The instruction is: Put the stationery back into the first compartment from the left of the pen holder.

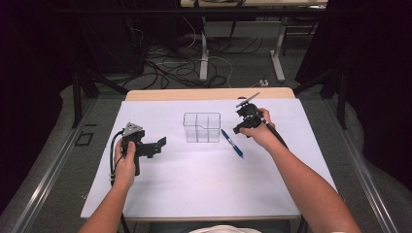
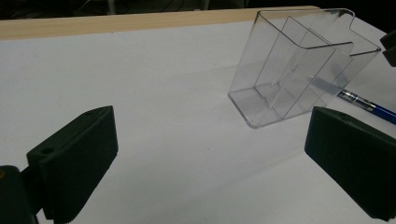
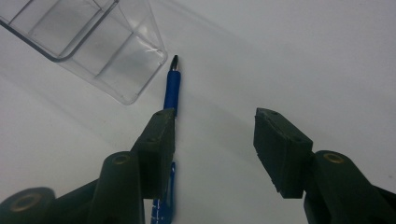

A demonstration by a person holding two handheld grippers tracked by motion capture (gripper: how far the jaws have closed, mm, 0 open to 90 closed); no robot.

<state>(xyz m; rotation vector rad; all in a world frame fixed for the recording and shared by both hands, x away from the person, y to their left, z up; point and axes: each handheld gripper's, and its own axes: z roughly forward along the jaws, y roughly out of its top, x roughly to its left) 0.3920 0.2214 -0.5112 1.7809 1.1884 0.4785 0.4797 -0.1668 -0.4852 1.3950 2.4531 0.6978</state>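
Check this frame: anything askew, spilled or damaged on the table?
Nothing stands out. The clear divided organizer stands upright and intact on the white table. The blue pen lies flat beside it, apart from it. The right gripper hangs open above the pen.

Lab workspace, black curtains [image 1: 29,73], floor cables [image 1: 170,68], test table [image 1: 204,170]

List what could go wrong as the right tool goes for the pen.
1. The right tool sits off-centre: one jaw is over the blue pen, not astride it, so closing may push or roll the pen away.
2. The pen tip lies close beside the clear box; a nudge could knock the light box.
3. The left tool is open and apart from the box, so nothing steadies it.
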